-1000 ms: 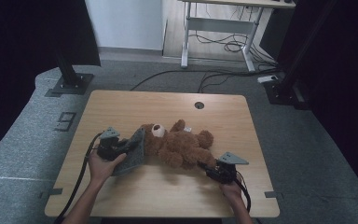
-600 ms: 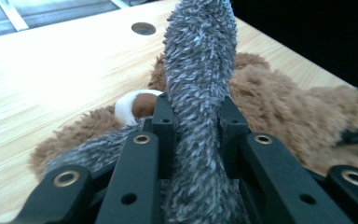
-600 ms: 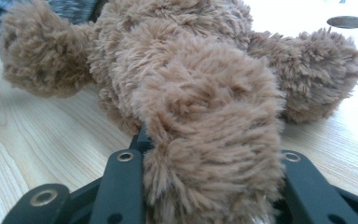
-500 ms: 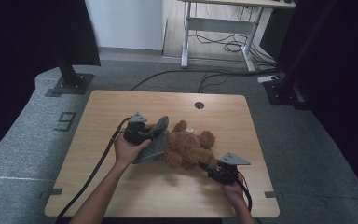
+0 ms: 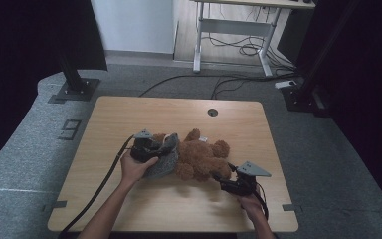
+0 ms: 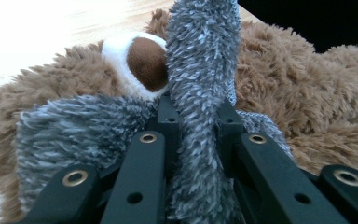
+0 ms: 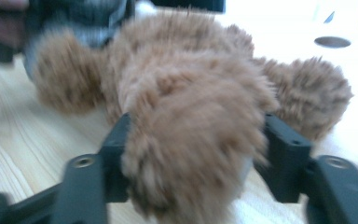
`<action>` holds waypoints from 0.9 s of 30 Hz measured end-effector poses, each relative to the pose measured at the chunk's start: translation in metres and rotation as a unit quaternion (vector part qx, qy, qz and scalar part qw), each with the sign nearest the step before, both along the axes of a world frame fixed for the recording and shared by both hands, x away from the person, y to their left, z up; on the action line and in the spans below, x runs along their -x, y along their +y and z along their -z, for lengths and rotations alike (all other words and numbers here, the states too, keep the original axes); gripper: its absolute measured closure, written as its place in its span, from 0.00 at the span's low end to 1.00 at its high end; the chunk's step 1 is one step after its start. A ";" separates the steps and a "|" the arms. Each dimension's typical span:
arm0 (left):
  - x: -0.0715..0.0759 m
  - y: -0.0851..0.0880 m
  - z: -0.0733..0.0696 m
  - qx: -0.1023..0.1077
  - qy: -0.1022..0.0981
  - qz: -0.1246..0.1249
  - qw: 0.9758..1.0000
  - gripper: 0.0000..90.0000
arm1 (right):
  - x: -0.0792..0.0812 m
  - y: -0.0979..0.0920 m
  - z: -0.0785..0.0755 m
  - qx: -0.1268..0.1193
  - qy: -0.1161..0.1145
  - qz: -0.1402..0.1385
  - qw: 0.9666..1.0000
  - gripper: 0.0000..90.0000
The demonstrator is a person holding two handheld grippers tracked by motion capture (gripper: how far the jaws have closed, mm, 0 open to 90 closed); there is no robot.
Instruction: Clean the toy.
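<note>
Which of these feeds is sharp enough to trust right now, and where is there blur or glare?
Left gripper view: sharp on the grey fabric pinched between the jaws, tabletop washed out. Right gripper view: motion-blurred, teddy bear's fur smeared, table behind it glaring white. High view: evenly lit, dark at both sides, soft shadow under the bear.

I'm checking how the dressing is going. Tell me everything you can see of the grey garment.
The grey garment is a fuzzy, shaggy knit flecked with white. It lies bunched over the head end of the brown teddy bear, beside its white-and-brown muzzle. The left tool is shut on a twisted fold of it, which stands up between the jaws. The rest drapes onto the wooden table.
</note>
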State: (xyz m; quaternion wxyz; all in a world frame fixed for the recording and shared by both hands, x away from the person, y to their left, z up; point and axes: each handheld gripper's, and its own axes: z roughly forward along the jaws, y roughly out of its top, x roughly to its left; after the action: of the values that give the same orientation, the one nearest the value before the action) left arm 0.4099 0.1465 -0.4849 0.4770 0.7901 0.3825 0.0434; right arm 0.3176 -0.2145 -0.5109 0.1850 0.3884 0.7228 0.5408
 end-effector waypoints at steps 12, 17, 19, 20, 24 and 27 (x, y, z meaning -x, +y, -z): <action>0.003 -0.002 -0.002 -0.013 -0.004 -0.001 1.000 0.86 | -0.041 0.026 -0.050 0.014 0.016 -0.006 1.000 0.26; 0.005 -0.004 -0.002 -0.018 -0.010 -0.007 1.000 0.86 | -0.069 0.050 -0.036 0.051 0.063 -0.015 0.997 0.23; 0.005 -0.003 -0.001 -0.017 -0.010 -0.006 1.000 0.86 | -0.074 0.054 -0.028 0.057 0.082 -0.012 0.995 0.21; 0.006 -0.003 -0.001 -0.015 -0.009 -0.004 1.000 0.86 | -0.075 0.054 -0.025 0.051 0.089 -0.011 0.995 0.21; 0.010 -0.001 0.001 -0.013 -0.007 0.001 1.000 0.86 | -0.070 0.052 -0.013 0.030 0.118 -0.019 0.992 0.19; 0.017 0.000 0.002 -0.016 -0.006 0.005 1.000 0.86 | -0.062 0.055 -0.008 0.040 0.116 -0.019 0.992 0.23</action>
State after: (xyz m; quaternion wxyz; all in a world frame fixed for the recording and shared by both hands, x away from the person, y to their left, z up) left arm 0.3927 0.1466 -0.4873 0.4665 0.7993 0.3752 0.0517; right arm 0.3795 -0.1591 -0.5028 0.1046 0.4272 0.7676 0.4662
